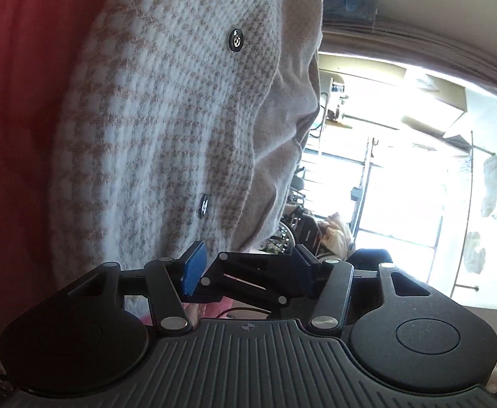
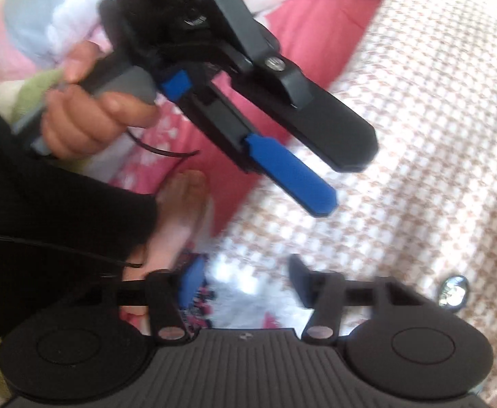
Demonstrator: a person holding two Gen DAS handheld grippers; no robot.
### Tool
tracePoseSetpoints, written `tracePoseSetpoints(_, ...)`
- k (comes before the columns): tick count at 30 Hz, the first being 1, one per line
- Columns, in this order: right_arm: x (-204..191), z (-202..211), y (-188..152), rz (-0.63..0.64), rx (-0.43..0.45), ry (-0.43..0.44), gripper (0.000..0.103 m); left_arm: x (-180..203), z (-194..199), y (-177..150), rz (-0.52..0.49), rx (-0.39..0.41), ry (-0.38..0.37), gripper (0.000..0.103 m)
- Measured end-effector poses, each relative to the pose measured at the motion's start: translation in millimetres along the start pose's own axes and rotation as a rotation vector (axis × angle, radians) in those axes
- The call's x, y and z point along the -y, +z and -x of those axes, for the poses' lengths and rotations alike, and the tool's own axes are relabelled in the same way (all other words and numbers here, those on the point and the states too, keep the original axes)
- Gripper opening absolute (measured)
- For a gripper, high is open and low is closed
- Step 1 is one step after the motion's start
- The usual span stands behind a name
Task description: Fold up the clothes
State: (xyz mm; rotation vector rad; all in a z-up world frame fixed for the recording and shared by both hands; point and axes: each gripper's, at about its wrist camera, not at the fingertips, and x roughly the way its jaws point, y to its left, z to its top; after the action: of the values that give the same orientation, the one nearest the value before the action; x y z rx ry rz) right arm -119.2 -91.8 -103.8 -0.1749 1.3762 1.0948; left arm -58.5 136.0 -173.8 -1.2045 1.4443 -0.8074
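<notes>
a red blanket [image 1: 13, 119] lies on the left, and on it rests a white and tan checked cardigan [image 1: 166, 129] with shiny dark buttons [image 1: 235, 40]. the left claw [image 1: 248, 268] is wide open and holds nothing, close to the cardigan's edge. a hand [image 2: 92, 115] grips its handle. the right claw [image 2: 245, 282] is open and empty too, over the same cardigan.

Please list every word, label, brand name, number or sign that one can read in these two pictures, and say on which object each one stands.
No text can be read.
Garment buttons: an embossed emblem, too small to read.
Left gripper, seen from the right wrist: pale marks on its body, blurred.
Gripper base plate: only a small crosshair mark, no letters.
</notes>
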Motion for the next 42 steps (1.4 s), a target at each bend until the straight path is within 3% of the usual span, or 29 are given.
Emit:
tracePoseSetpoints(2,7.9,-0.6,-0.1,-0.027,-0.004,-0.002,0.035,-1.6,6.5,0.0,0.0,0.018,0.006,0.055)
tracePoseSetpoints(6,2.1,1.1,1.5,0.047,0.013,-0.022,0.039,-2.3,31.1,6.2,-0.003,0.097,-0.005,0.055)
tracePoseSetpoints(7,-3.2,1.3,2.0,0.088,0.02,-0.031,0.041,-2.2,36.9,7.8,-0.001,0.123,-0.008,0.055)
tracePoseSetpoints(9,-18.4,-0.4,3.3,0.192,0.034,-0.058,0.06,-3.2,46.6,11.8,0.007,0.172,-0.011,0.055)
tracePoseSetpoints(11,-31.5,-7.1,5.1,0.263,0.031,-0.076,0.068,-2.7,51.2,15.4,0.008,0.205,-0.002,0.055)
tracePoseSetpoints(18,-15.5,-38.1,21.7,0.061,-0.039,-0.16,0.07,-2.8,53.3,10.3,0.001,0.241,0.015,0.055)
tracePoseSetpoints(22,-21.8,-45.5,14.1,0.151,-0.054,-0.24,0.07,-6.5,51.8,10.3,0.015,0.245,0.026,0.055)
tracePoseSetpoints(23,-23.3,-46.2,12.5,0.168,-0.054,-0.252,0.069,-7.1,54.3,11.0,0.016,0.254,0.028,0.055)
tracePoseSetpoints(25,-23.9,-42.2,14.0,0.184,-0.043,-0.263,0.051,-8.2,60.2,12.3,0.017,0.274,0.032,0.055)
tracePoseSetpoints(26,-21.9,-38.9,16.3,0.188,-0.035,-0.266,0.034,-8.8,63.1,12.9,0.017,0.284,0.035,0.055)
tracePoseSetpoints(27,-18.5,-35.4,17.3,0.177,-0.022,-0.25,0.014,-9.4,66.0,13.6,0.018,0.294,0.037,0.055)
tracePoseSetpoints(28,-11.4,-31.6,14.5,0.128,0.001,-0.187,0.005,-10.0,68.9,14.2,0.018,0.304,0.039,0.055)
tracePoseSetpoints(31,11.0,-17.7,5.1,-0.022,0.074,-0.006,0.005,-12.9,77.2,17.2,0.022,0.339,0.05,0.055)
tracePoseSetpoints(39,98.8,80.8,-53.7,-0.451,0.361,0.268,0.005,-3.6,76.7,46.1,-0.026,0.431,0.127,0.055)
tracePoseSetpoints(42,112.3,104.6,-72.3,-0.518,0.428,0.3,0.005,11.2,72.7,67.2,-0.096,0.472,0.198,0.055)
